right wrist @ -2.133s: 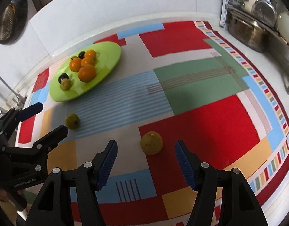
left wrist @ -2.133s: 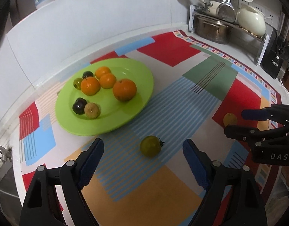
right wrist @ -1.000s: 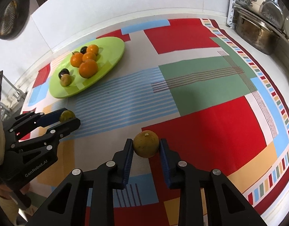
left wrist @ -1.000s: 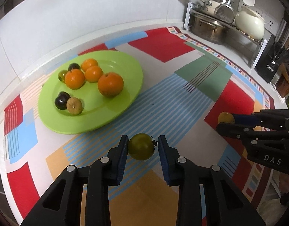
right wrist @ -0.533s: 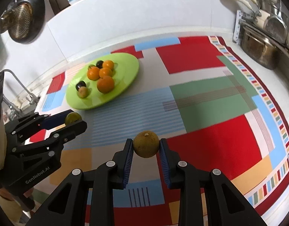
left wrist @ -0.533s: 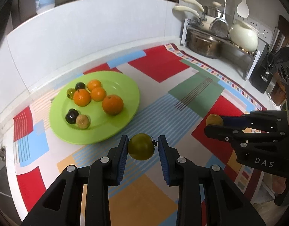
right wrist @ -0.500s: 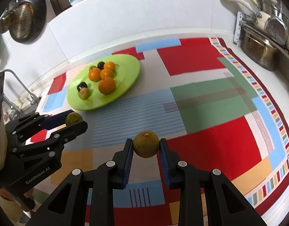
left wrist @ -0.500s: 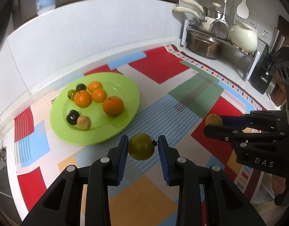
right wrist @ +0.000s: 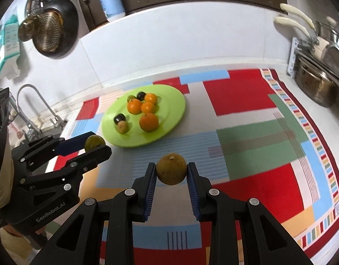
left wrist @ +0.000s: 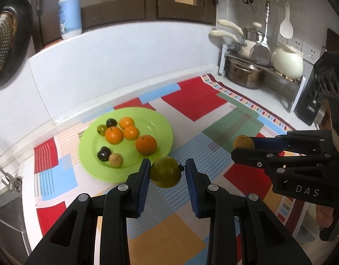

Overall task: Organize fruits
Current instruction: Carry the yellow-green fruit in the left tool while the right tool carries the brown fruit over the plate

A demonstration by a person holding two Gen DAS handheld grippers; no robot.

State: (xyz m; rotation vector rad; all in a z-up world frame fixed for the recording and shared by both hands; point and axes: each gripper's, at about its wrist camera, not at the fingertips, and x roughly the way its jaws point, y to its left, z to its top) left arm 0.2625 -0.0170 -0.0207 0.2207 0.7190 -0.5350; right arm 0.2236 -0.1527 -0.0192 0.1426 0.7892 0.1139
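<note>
My left gripper [left wrist: 167, 173] is shut on a round green fruit [left wrist: 165, 172] and holds it in the air just in front of the green plate [left wrist: 160, 130]. It also shows in the right wrist view [right wrist: 94, 143]. My right gripper [right wrist: 171, 172] is shut on a brownish yellow fruit [right wrist: 171, 171], lifted above the mat; it also shows in the left wrist view [left wrist: 243, 142]. The green plate [right wrist: 176, 106] carries three oranges [right wrist: 148, 122], two dark plums and small green and tan fruits.
A patchwork mat [right wrist: 246, 137] covers the white counter. Pots and a white kettle [left wrist: 287, 60] stand on a rack at the back right. A sink tap [right wrist: 34, 106] is at the left. A soap bottle [left wrist: 69, 15] stands on the ledge.
Both grippers closed on their fruits and lifted them off the mat. Both have since risen higher, with the plate now nearer the fruits in view.
</note>
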